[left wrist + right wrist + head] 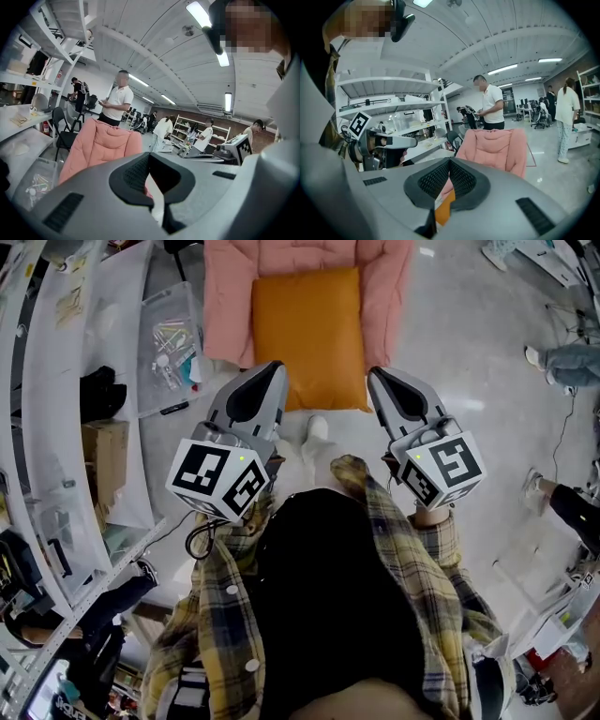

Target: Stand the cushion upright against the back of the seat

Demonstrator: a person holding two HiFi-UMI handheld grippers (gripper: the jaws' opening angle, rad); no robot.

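Observation:
The orange cushion (307,338) lies flat on the seat of a pink padded chair (225,296) at the top of the head view. My left gripper (277,367) hovers at the cushion's near left corner, and my right gripper (374,375) at its near right corner. Both are shut and empty, and neither touches the cushion. The left gripper view shows the chair's pink back (98,145) above the closed jaws of the left gripper (149,157). In the right gripper view a sliver of orange cushion (445,208) shows through the notch of the right gripper (450,161), below the pink back (497,145).
White shelving (56,427) runs along the left, with a clear plastic bin of small items (173,343) and a cardboard box (108,451) on the floor beside it. A person in a white shirt (490,105) stands behind the chair. Other people's feet (562,362) are at the right.

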